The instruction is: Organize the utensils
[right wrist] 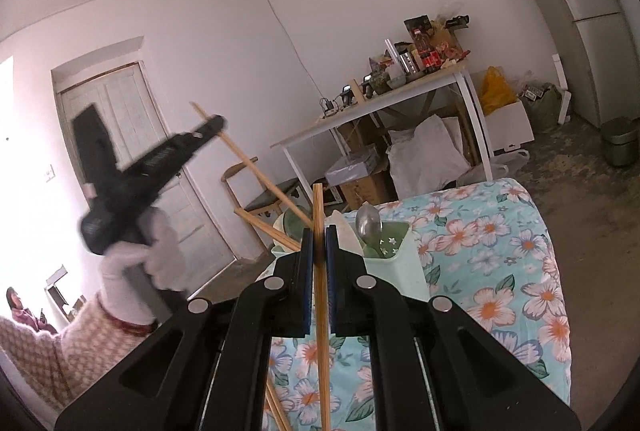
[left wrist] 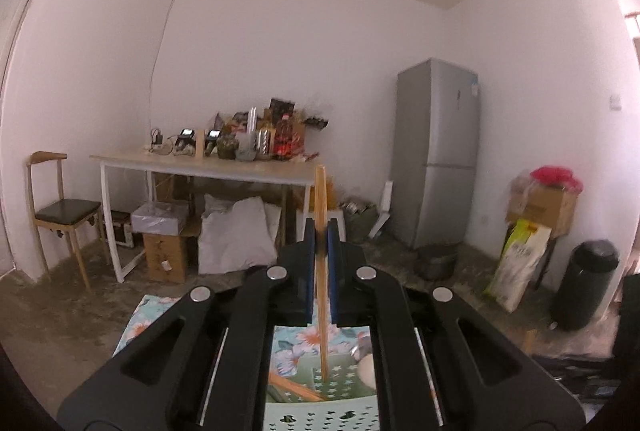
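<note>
In the left wrist view my left gripper (left wrist: 320, 231) is shut on a wooden chopstick (left wrist: 321, 199) that stands nearly upright, its lower end hanging over a pale green perforated utensil holder (left wrist: 320, 415). The right wrist view shows that gripper (right wrist: 216, 121) raised at the left in a gloved hand, its chopstick (right wrist: 260, 171) slanting down toward the holder (right wrist: 396, 263). My right gripper (right wrist: 319, 235) is shut on a second chopstick (right wrist: 317, 203), just in front of the holder. A metal spoon (right wrist: 368, 221) stands in the holder.
The holder sits on a table with a floral cloth (right wrist: 500, 271). More chopsticks (right wrist: 276, 407) lie on the cloth under my right gripper. Behind are a cluttered white table (left wrist: 200, 167), a wooden chair (left wrist: 60, 211), a grey fridge (left wrist: 440, 151) and a black bin (left wrist: 584, 283).
</note>
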{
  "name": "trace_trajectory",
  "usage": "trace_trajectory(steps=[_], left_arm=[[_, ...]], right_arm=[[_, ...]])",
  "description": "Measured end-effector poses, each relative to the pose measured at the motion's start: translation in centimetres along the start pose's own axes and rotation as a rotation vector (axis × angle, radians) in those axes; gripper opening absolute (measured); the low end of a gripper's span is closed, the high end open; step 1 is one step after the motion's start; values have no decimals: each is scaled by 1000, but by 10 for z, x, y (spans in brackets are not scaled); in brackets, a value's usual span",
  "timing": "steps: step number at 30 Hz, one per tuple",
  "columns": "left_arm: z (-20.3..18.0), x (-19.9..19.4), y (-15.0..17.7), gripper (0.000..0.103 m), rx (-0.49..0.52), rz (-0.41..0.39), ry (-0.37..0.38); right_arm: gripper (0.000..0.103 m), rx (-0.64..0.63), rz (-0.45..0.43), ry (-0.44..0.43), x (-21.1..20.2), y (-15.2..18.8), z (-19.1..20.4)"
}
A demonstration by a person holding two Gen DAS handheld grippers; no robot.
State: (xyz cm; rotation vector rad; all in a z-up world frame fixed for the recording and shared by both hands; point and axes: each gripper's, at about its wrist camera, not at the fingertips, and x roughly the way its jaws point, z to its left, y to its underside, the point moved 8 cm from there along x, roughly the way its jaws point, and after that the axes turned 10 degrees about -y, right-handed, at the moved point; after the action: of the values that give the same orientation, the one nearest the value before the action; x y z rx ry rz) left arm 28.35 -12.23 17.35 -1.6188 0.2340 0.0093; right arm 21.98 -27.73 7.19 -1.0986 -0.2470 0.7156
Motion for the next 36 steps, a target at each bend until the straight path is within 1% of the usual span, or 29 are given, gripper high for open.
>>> trace_trajectory(steps=[3, 5, 7, 8, 9, 14, 21, 25, 27, 29, 33, 34, 36], left_arm=[[-2, 26, 18, 5, -2, 66, -10], [-3, 33, 26, 6, -21, 97, 3], [-1, 37, 32, 16, -54, 121, 22], [0, 38, 34, 28, -65, 126, 28], [3, 39, 35, 37, -78, 130, 31], [15, 24, 35, 55, -106, 131, 24], [37, -17, 36, 74, -168, 132, 23], [59, -41, 53, 80, -229, 174, 2], [71, -52, 69, 83, -247, 202, -24], [81, -58, 81, 84, -249, 226, -45], [101, -75, 119, 89, -246, 289, -104], [108, -80, 131, 90, -238, 309, -129], [117, -87, 145, 92, -228, 330, -165]], right_arm=[[6, 0, 4, 2, 1, 1, -2], [6, 3, 8, 5, 2, 1, -4], [6, 6, 14, 10, 3, 3, -6], [6, 7, 16, 13, 3, 4, -6], [6, 9, 18, 16, 3, 4, -7], [6, 14, 17, 20, 3, 3, -4], [6, -22, 5, 29, 2, -6, 10], [6, -45, -14, 30, 2, -18, 20], [6, -56, -26, 22, 4, -26, 26], [6, -91, -43, 17, 6, -39, 36], [6, -177, -78, 6, 15, -68, 58], [6, -193, -85, 5, 18, -74, 63], [6, -230, -100, 10, 24, -88, 72]])
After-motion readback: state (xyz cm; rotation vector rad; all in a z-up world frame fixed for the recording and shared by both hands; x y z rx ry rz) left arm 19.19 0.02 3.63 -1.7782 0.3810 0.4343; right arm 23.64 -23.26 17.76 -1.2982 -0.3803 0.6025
